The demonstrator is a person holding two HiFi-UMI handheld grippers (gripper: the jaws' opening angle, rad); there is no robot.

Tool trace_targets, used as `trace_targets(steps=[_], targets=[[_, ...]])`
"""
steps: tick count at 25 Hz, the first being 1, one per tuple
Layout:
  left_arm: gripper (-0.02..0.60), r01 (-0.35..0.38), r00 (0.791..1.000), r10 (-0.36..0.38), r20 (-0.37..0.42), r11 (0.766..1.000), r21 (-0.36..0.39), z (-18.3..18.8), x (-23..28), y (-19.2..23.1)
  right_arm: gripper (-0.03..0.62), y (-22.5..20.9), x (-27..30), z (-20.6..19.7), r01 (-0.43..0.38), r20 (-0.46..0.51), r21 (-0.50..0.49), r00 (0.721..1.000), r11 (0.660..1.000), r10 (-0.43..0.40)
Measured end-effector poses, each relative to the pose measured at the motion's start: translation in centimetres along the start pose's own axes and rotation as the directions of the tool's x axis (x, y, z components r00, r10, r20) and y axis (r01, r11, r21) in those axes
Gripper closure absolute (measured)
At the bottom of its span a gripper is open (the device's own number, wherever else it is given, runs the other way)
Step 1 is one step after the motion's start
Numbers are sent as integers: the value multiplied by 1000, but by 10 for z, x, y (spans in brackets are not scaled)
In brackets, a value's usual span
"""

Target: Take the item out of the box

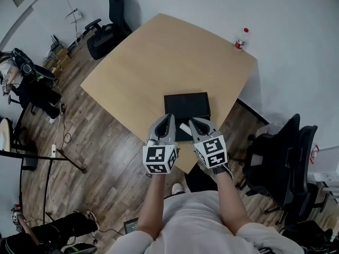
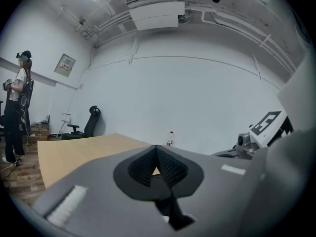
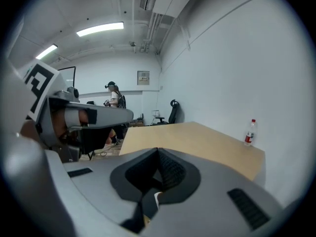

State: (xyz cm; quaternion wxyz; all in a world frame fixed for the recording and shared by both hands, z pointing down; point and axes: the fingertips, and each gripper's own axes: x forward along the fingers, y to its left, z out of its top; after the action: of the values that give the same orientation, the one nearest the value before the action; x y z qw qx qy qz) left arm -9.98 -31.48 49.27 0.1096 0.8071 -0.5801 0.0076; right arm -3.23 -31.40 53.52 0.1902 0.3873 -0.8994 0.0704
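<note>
A flat black box [image 1: 186,106] lies on the light wooden table [image 1: 159,62] near its front edge, lid down as far as I can see. Both grippers hover over the box's near side. My left gripper [image 1: 170,117] is shut with nothing in it, its ribbed tips meeting in the left gripper view [image 2: 157,149]. Beside it, my right gripper [image 1: 193,121] is also shut and empty, tips together in the right gripper view [image 3: 158,152]. A small white object [image 1: 184,127] shows between the two grippers at the box's front; what it is I cannot tell.
A red-labelled plastic bottle [image 1: 241,38] stands at the table's far right corner, also seen as the bottle [image 3: 251,131]. Black office chairs [image 1: 280,157] stand right of the table, another chair [image 1: 108,28] at the far left. A person [image 2: 17,107] stands off to the left.
</note>
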Motion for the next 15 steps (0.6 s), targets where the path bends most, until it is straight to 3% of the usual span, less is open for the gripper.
trace_targets(steps=[7, 11, 15], targets=[[575, 11, 999, -12, -51, 1000, -25, -26, 24, 7, 582, -7, 35, -57, -71, -173, -4, 982, 997, 70], [575, 4, 998, -6, -60, 999, -36, -29, 35, 13, 582, -3, 52, -95, -129, -315, 3, 941, 992, 123], [575, -13, 997, 10, -74, 999, -44, -35, 46, 20, 582, 0, 66, -122, -175, -394, -8, 905, 985, 158]])
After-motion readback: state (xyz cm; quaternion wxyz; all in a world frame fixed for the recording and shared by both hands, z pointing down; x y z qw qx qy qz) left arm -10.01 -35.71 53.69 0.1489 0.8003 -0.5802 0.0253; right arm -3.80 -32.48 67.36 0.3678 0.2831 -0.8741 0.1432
